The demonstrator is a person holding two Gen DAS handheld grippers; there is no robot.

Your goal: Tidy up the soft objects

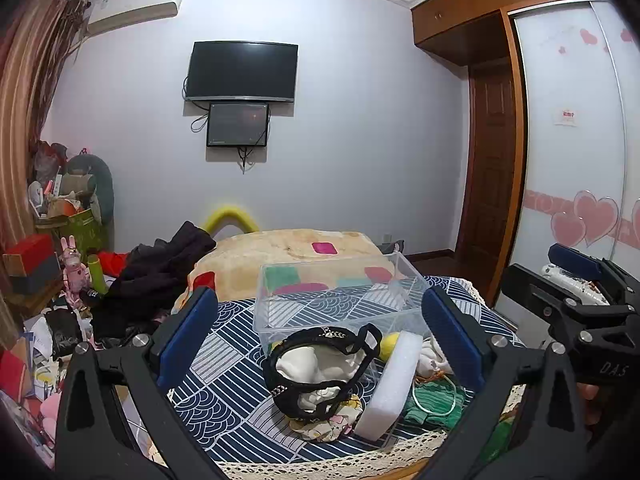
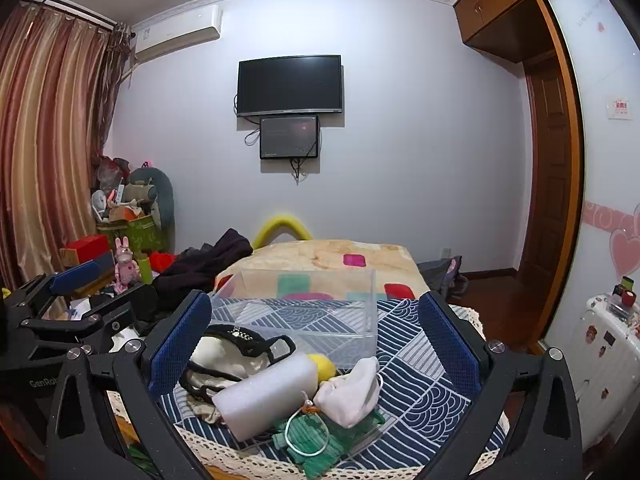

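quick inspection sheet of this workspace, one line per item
surface: bed with blue patterned cover, lace edge
job's things: clear box, empty, upright; in front of it a white foam block, yellow ball, white pouch, green cloth, black-trimmed cloth
clutter: dark clothes and boxes left of the bed
grippers: left gripper open, right gripper open, both holding nothing
cables: wires under the TV
surroundings: curtain, wardrobe, white suitcase
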